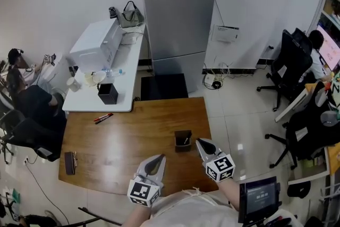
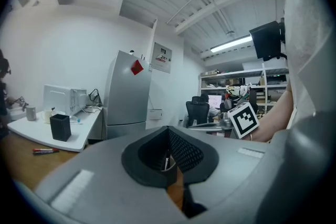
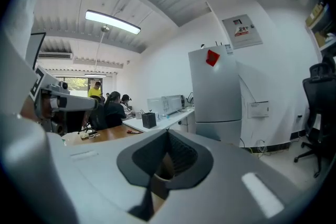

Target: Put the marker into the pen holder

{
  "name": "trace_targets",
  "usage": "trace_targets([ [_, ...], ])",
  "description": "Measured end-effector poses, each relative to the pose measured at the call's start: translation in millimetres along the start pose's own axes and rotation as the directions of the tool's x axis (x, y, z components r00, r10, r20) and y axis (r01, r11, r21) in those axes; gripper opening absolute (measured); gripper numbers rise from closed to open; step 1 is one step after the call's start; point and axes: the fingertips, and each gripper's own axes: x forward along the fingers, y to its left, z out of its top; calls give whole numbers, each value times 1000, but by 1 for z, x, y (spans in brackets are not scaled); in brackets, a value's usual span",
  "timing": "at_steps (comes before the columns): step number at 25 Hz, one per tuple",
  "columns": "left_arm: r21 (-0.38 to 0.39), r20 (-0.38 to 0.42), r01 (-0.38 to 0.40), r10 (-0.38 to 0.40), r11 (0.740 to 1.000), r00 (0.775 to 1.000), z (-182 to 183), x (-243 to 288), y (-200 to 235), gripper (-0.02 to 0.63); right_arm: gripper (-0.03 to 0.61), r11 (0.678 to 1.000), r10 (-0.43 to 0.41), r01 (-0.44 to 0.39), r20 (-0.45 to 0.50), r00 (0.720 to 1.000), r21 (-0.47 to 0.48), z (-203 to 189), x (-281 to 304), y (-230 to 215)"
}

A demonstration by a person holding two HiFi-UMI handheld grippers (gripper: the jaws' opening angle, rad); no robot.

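A small dark pen holder [image 1: 183,140] stands on the brown wooden table [image 1: 122,146], with something pale inside it. Two markers [image 1: 103,118], one red and one dark, lie far off at the table's back left edge; they show small in the left gripper view as markers [image 2: 44,151]. My right gripper [image 1: 200,142] hovers just right of the holder, jaws shut and empty. My left gripper [image 1: 159,159] hangs to the holder's lower left, also shut with nothing in it. In the gripper views the left gripper [image 2: 168,136] and right gripper [image 3: 167,139] show jaws meeting at a seam.
A white table [image 1: 95,101] behind carries a black box [image 1: 108,93], cups and a white machine. A grey fridge [image 1: 178,13] stands at the back. A dark flat object [image 1: 69,162] lies at the wooden table's left end. People and office chairs sit left and right.
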Motion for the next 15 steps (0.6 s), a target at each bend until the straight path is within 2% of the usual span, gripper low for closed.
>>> trace_targets([
  [2,6,7,7,-7,1000,1000,0,1,-6,15,2,1000,3,-2,26,1000,-24,13,-12,6],
  [6,29,39,20,-22,999,999,16,0,-23,15,2,990,34,-17,119,992,-139,62,-46,34],
  [8,44,54,25,-27,999,998,22,-3,-31,15,2,989,42,-20,149,988,-144,79,-64,44],
  [11,54,66,16,-20,998,998,29,-13,-43,15,2,991,43,-21,165,985,-132,87,-90,54],
  [15,41,44,-1,-1,999,999,13,-31,-55,15,2,986,48,-21,163,986,-163,79,-128,71],
])
